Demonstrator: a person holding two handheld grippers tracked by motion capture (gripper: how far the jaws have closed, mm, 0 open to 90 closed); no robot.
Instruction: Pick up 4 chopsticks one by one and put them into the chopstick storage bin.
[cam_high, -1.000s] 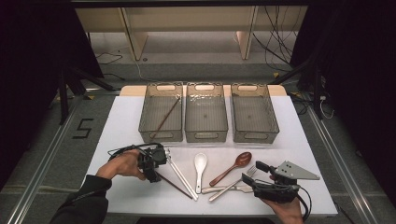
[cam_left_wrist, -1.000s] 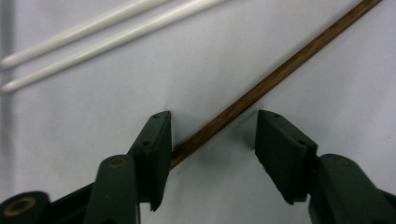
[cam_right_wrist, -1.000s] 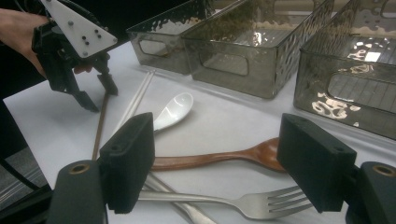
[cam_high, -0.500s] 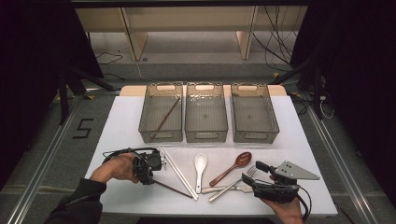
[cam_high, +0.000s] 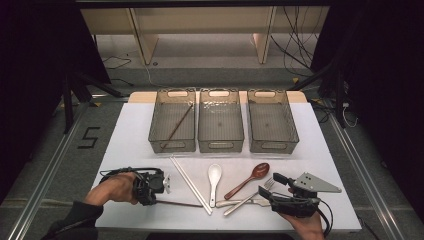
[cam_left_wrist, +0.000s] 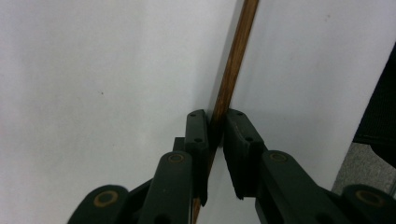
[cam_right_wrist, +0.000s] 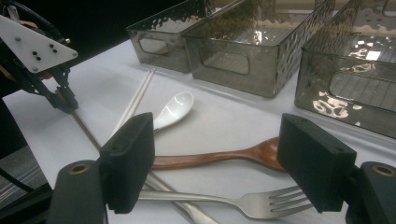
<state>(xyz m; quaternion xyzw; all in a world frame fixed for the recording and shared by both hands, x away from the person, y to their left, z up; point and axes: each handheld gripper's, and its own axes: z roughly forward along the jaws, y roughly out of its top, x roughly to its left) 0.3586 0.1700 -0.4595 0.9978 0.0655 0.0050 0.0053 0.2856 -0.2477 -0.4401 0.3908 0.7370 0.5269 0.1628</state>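
While a "5" (cam_high: 89, 138) is marked on the floor, the brown chopstick (cam_left_wrist: 232, 70) is clamped by the left hand-held gripper (cam_left_wrist: 215, 126), whose jaws have just been closing; the right hand-held gripper (cam_right_wrist: 215, 154) is held apart.

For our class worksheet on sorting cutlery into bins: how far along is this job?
Done: one brown chopstick lies in the left bin. In hand: the left gripper has just been closing on a second brown chopstick on the table. Left: the white chopsticks, white spoon, wooden spoon and fork. The right gripper waits open above the fork.
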